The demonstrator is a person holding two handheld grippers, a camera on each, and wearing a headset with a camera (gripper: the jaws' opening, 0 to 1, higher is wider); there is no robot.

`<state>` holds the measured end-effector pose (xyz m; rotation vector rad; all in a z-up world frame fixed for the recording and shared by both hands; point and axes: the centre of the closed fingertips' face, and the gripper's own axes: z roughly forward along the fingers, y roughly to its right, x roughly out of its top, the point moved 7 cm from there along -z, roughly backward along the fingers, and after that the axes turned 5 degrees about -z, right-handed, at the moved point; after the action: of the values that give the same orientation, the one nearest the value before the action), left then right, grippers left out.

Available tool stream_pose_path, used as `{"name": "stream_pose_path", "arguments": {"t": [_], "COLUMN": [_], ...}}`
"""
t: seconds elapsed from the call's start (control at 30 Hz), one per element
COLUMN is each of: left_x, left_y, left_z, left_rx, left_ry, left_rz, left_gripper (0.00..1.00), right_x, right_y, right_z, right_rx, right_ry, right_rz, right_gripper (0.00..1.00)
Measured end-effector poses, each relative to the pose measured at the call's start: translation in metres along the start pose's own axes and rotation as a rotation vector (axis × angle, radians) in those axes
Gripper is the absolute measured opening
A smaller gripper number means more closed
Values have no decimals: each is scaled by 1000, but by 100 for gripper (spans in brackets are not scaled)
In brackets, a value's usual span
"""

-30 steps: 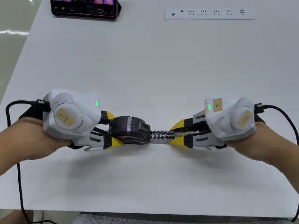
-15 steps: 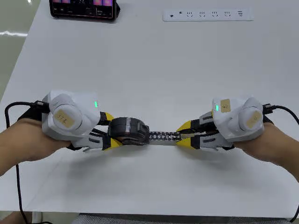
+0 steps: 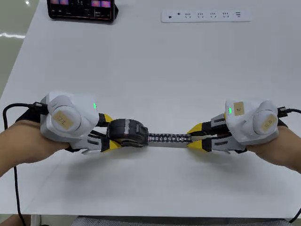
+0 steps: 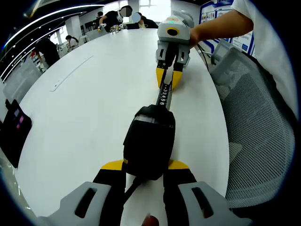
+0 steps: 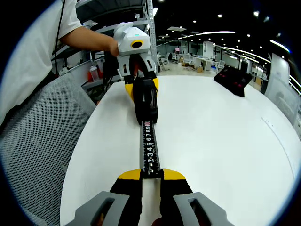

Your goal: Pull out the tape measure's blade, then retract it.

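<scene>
The left gripper [image 3: 109, 136] is clamping the tape measure [image 3: 128, 133] by its rigid case while the right gripper [image 3: 195, 139] is pinching the tip of its thin, likely springy blade [image 3: 169, 138].

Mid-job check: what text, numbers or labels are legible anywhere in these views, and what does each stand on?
"2 3 4 5 6 7 8 9": on the blade, between the right gripper and the tape measure case.
Tan stickers on the left gripper and on the right gripper: marks too blurred to read.
Device screen: too small to read.
Power strip: no legible text.
</scene>
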<state>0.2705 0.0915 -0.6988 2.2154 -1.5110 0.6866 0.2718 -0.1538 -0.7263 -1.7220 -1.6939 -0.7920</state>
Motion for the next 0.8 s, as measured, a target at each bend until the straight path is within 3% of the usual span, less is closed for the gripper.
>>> {"name": "stream_pose_path", "arguments": {"t": [0.8], "left_x": [-1], "left_y": [0], "left_z": [0], "left_rx": [0], "left_ry": [1], "left_rz": [-1], "left_gripper": [25], "right_x": [-20], "right_y": [0], "right_z": [-24], "right_rx": [-22], "right_ry": [-45], "right_rz": [4], "right_gripper": [10]}}
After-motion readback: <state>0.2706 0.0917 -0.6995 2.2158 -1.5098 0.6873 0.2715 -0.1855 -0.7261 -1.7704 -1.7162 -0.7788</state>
